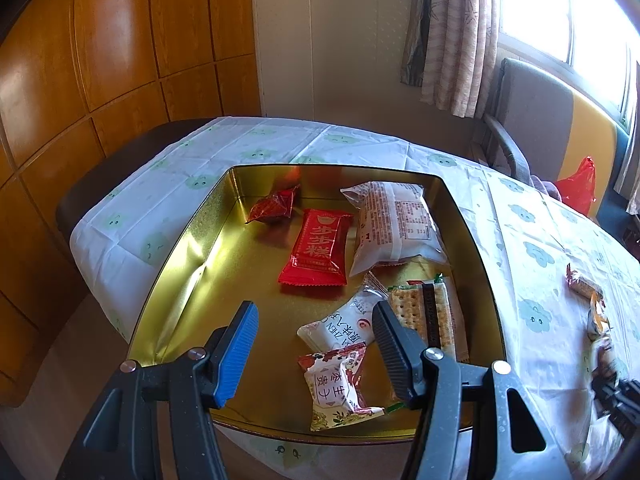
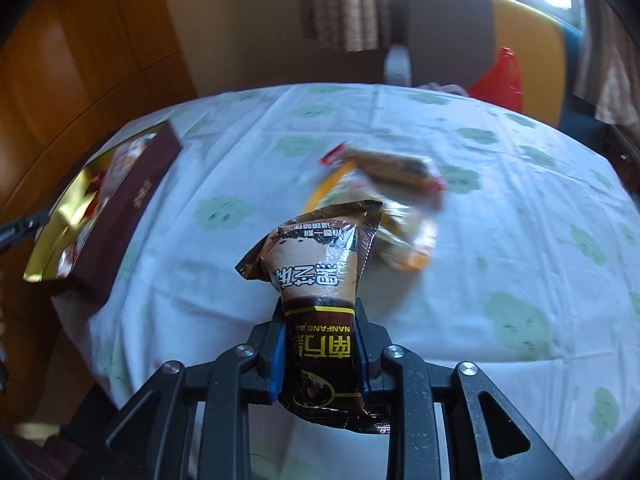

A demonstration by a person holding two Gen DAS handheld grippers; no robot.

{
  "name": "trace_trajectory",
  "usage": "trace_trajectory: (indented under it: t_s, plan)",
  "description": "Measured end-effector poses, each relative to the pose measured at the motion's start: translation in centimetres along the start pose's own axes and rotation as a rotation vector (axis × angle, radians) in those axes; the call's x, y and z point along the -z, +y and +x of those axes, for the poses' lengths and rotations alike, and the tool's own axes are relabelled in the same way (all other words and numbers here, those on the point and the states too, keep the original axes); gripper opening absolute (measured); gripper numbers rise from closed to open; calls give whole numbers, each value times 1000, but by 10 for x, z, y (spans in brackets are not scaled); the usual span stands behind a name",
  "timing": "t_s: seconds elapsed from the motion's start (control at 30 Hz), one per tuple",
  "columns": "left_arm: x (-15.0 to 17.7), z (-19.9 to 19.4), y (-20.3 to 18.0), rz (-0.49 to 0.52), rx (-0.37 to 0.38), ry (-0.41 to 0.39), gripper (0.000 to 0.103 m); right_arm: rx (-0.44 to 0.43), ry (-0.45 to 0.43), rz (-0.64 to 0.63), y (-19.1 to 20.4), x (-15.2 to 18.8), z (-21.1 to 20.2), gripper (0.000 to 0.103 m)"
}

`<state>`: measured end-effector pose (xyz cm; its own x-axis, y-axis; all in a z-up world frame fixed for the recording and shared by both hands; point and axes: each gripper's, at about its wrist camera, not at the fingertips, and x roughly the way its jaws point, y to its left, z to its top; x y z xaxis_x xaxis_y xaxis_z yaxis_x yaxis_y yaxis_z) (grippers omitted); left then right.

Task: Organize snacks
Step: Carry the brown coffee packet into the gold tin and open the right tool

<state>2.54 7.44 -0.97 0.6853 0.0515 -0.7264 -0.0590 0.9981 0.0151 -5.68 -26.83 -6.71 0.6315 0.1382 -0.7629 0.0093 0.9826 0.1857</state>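
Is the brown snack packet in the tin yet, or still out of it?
Out. The brown packet is clamped in the right gripper above the tablecloth, with the gold tin off to the picture's left.

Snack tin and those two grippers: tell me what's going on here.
A person is sorting snacks into a gold tin using two handheld grippers. The right gripper is shut on a brown snack packet, above the tablecloth, where more packets wait. The left gripper hangs open and empty over the tin, which already holds six packets.
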Motion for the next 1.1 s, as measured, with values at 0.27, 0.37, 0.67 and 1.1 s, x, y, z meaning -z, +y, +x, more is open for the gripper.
trace_trajectory:
  t_s: [0.27, 0.37, 0.67, 1.1]
  plan:
    - [3, -1, -1, 6, 3, 4, 60, -94, 69, -81, 38, -15, 35, 32]
    - [3, 0, -1, 3, 8, 7, 60, -147, 62, -38, 32, -21, 35, 49]
    - [3, -1, -2, 7, 14, 7, 60, -104, 32, -65, 27, -22, 25, 95]
    - [2, -2, 4, -4, 3, -1, 60, -32, 109, -174, 50, -18, 35, 31]
